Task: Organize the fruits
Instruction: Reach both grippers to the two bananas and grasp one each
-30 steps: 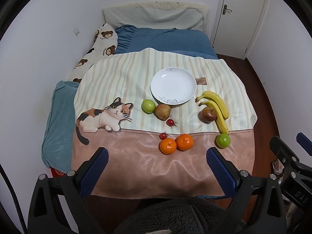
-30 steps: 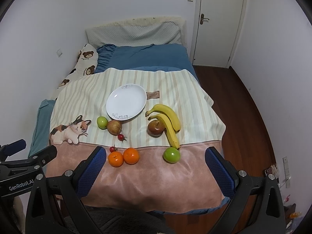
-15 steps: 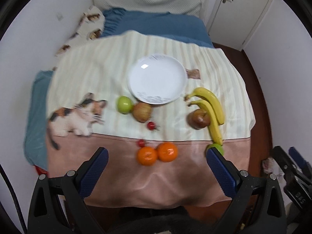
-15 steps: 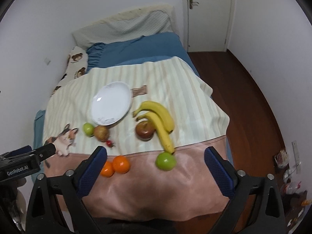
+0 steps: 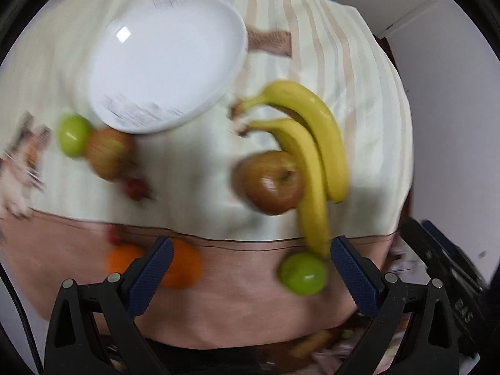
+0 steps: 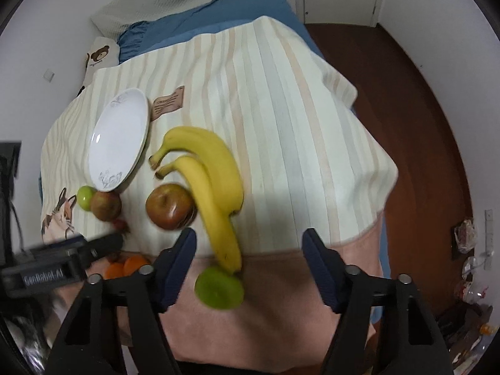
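Observation:
A white plate lies on a striped blanket. Two bananas curve beside a red apple, and a green apple sits at their lower tip. Two oranges lie near the blanket's front, behind my left finger. My left gripper hangs open above the pink band, with nothing between its fingers. My right gripper points down over the banana tip and the green apple. Its jaws are closing, and the pads touch nothing.
A second green apple, a second red apple and a cherry tomato lie left of the plate. A blue bed with pillows is behind. Brown floor runs along the right, with clutter at the wall.
Both grippers have dropped towards the blanket and tipped downwards, so the fruit looks much larger. The right gripper's fingers have come closer together. No fruit has moved.

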